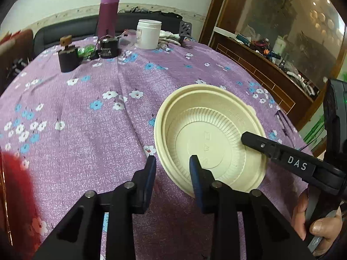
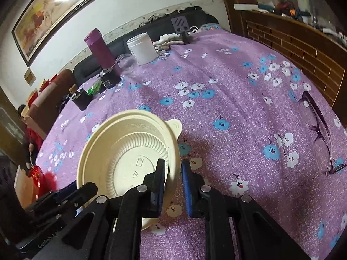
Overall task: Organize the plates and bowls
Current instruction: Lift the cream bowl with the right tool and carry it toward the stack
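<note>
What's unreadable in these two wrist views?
- Left view: bowl's near rim, hidden by the left tongs.
- Right view: whether the right tongs actually pinch the bowl wall, blurred.
- Both: embossed marks on the ribbed plate, too faint.
- Left view: red object, blurred, cut off.

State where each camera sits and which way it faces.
Left wrist: on the left gripper, facing forward and down at the cream bowl; the right gripper and a hand also show.
Right wrist: on the right gripper, facing the same bowl; both grippers show.
Shared: bowl, purple bottle, white jar.
</note>
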Available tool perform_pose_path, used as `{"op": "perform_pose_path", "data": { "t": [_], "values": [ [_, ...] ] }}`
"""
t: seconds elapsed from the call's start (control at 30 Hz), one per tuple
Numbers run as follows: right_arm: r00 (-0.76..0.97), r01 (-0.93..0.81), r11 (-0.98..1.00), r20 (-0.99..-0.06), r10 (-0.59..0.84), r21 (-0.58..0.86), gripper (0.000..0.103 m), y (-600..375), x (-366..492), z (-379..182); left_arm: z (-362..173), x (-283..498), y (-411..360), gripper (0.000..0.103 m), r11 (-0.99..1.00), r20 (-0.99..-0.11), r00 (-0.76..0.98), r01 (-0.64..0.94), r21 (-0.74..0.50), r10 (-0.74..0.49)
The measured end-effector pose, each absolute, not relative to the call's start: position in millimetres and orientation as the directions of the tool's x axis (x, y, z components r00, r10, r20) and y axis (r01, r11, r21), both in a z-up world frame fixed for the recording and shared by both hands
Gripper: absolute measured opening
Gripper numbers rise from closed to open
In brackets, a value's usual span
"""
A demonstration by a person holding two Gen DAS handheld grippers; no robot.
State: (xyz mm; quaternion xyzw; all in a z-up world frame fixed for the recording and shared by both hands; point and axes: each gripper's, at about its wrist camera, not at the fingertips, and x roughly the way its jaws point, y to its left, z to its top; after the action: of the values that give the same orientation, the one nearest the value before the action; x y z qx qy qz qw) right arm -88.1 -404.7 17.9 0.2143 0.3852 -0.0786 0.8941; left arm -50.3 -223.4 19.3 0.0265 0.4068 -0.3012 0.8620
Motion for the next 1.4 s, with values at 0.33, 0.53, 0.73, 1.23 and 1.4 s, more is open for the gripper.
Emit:
{"op": "perform_pose_path", "data": {
  "t": [0.33,0.53,0.73,1.23,1.4],
  "values": [
    [0.680,0.265,0.901,-0.729,0.077,0.343,0.016,-380.0,-87.5,10.2,20.2,-59.2,-206.3,0.025,0.848,-0.738,0.507,0.503,-0.167,-0.446],
    [0.654,0.204,0.911,-0.742,0.146,0.358,0.019,-356.6,-90.1,14.2,25.1,-64.1,-179.2,0.025,0.868,-0.745,0.513,0.462,-0.179,-0.427],
    [0.660,0.174,0.933,-0.740,0.126,0.315,0.026,-339.6,-95.2,21.2,23.6,-65.9,-165.6,0.029,0.887,-0.745,0.534,0.430,-0.169,-0.400],
    [0.686,0.204,0.934,-0.724,0.077,0.293,0.017,-339.4,-113.4,23.8,31.9,-85.4,-173.6,0.031,0.887,-0.713,0.597,0.455,-0.077,-0.368],
    [0.692,0.196,0.933,-0.716,0.088,0.303,0.017,-336.5,-116.8,27.8,34.2,-86.5,-168.2,0.031,0.893,-0.709,0.604,0.442,-0.081,-0.364]
  ]
}}
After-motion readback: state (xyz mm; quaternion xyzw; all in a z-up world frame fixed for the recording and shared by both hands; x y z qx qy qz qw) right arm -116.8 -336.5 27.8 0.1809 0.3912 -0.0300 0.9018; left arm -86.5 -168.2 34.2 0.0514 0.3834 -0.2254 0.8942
